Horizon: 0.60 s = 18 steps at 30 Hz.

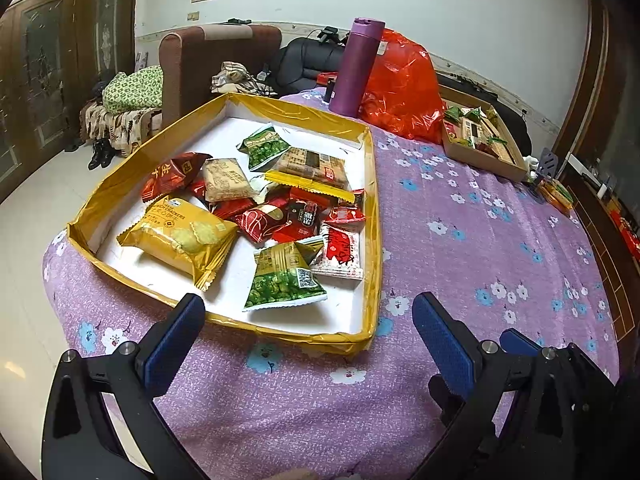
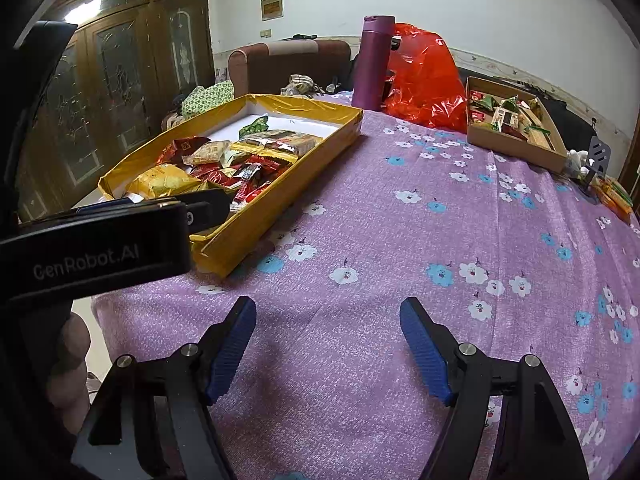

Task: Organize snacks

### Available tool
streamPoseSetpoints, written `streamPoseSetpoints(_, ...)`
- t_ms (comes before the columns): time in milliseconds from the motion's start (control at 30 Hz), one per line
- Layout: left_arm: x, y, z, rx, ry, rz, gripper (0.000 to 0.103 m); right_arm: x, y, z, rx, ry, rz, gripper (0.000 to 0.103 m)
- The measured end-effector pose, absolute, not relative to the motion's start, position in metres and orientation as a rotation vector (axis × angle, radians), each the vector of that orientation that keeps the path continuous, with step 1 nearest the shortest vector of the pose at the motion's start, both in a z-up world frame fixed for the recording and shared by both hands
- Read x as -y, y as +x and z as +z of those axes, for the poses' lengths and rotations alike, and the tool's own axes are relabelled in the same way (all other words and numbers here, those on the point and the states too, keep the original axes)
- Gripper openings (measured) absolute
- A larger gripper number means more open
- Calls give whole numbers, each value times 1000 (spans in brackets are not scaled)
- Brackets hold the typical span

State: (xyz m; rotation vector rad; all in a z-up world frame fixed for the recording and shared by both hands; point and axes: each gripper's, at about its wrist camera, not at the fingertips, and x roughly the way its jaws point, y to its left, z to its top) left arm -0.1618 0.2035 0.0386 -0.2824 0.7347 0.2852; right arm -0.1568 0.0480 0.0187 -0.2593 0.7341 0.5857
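**Both tongs idle before the snack pile**

My left tongs (image 1: 308, 320) hang released over the near rim of the yellow tray (image 1: 224, 322), nothing between the blue pads. The tray sits at the left of the purple flowered tabletop (image 2: 380, 216) and holds a loose heap of packets. Nearest me lies the green pea packet (image 1: 286, 276), puffed like a little pillow; to its left is the gold cracker bag (image 1: 180, 236), and behind them is a jumble of red sachets (image 1: 276, 220). I judge all of these light, soft and crinkly, with slick foil skins that may slide out of a shallow pinch. The crackers could break if squeezed hard. I would take a packet across its middle or by a crimped end seal, gently.

My right tongs (image 2: 328, 344) also stand released and empty, above bare cloth. Farther right, near the far edge, the brown box (image 2: 516, 146) already holds sorted-looking snacks. It is well apart from the tray, beyond the purple flask (image 2: 374, 64) and the red plastic bag (image 2: 428, 80).
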Motion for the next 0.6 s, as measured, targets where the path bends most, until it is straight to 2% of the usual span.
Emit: streamPoseSetpoints(600, -195, -168, 49, -721, -211, 321, 103, -48, -160, 20, -730, -266, 594, 76)
